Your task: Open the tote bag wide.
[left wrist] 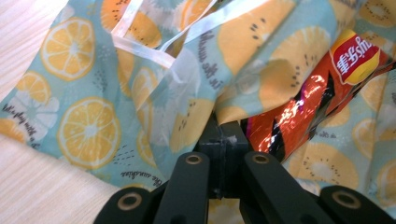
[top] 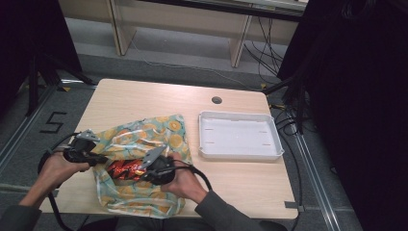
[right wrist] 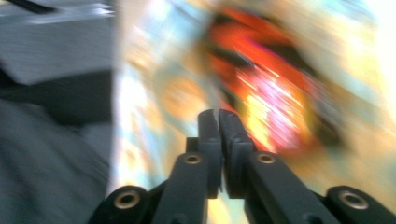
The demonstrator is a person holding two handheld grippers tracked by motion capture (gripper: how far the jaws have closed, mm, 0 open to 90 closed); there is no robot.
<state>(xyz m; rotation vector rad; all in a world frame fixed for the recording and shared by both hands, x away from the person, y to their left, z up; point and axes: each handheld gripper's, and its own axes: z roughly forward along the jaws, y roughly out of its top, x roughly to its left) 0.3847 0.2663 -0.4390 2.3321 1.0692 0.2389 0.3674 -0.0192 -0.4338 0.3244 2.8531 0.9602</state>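
High view: one fruit-print plastic bag [top: 144,159] lies crumpled at the table's [top: 240,180] near edge, one glossy red snack packet [top: 126,169] in its mouth (one white tray [top: 239,135] beside). Left gripper [top: 101,159] pinches the bag's edge; right gripper [top: 144,169] is closed, empty.

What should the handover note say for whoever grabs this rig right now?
Left gripper: shut on the edge of the fruit-print bag, holding its mouth.
Right gripper: shut, nothing between its jaws; it sits by the chip packet; its own view is blurred.
Things: the red chip packet lies in the bag's opening at the table's near edge. White tray sits to the right of the bag, holding nothing.
Done: bag mouth gripped.
Left: whether the packet goes in or out is unclear from this moment; right gripper needs a hold on it.
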